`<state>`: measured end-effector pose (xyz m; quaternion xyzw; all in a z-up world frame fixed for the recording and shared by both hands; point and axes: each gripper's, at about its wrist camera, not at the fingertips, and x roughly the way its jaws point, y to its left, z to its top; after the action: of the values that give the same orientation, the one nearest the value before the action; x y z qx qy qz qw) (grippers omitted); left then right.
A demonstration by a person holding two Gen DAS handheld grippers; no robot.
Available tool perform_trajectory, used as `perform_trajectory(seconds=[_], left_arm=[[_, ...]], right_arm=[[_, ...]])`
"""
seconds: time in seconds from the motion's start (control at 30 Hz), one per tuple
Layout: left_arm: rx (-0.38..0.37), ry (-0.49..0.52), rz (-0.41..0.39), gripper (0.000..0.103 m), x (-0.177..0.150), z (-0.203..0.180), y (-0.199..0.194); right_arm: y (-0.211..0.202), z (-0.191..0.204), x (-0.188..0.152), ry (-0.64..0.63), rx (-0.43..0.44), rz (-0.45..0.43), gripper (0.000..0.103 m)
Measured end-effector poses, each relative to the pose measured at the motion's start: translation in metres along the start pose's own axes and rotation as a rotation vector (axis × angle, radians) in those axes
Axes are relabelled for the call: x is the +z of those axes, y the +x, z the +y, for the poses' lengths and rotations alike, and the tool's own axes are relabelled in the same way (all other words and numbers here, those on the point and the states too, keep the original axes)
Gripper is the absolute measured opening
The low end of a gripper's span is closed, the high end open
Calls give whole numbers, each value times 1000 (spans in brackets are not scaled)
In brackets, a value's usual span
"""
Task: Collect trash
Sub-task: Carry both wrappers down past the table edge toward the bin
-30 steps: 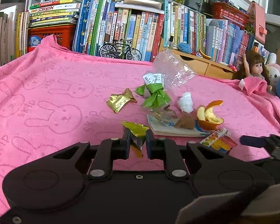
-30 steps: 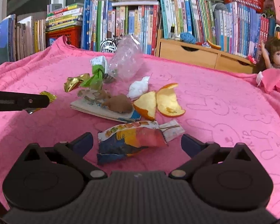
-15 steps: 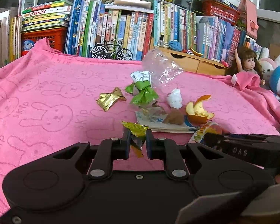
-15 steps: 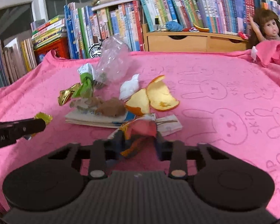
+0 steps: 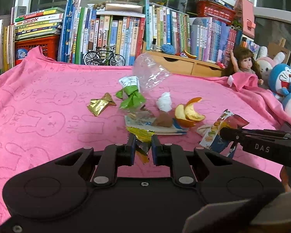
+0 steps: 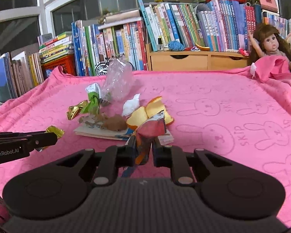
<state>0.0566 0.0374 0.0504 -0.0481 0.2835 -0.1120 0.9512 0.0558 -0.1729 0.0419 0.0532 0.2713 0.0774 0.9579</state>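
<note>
Pink towelling printed with rabbits covers the table, and the trash lies in a loose heap near its middle. The left gripper has its fingers clamped on a yellow-green foil wrapper, held just off the cloth at the near side of the heap. The right gripper has its fingers pressed together on a colourful snack packet, whose crumpled top stands up between them.

Beyond both grippers lie a thin booklet with a brown crumpled scrap on it, orange peel touching its right end, a white tissue wad just behind, a green wrapper, a gold foil wrapper to the left, and a clear plastic bag farthest back. Along the table's far edge stand books, a toy bicycle and a wooden drawer unit. A doll sits at the far right corner.
</note>
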Motion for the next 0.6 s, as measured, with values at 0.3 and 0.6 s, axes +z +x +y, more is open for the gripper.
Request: perform_trajectory(seconds=[0.3,0.6], left_arm=[[-67,4,-8,15,-15,-21,-30],[-167,9,16,15,-47,-46,-72]], right_arm=[[-43,-6,-18,-15,23,-18,20],[-97,-4,-59,-45,51,4,20]])
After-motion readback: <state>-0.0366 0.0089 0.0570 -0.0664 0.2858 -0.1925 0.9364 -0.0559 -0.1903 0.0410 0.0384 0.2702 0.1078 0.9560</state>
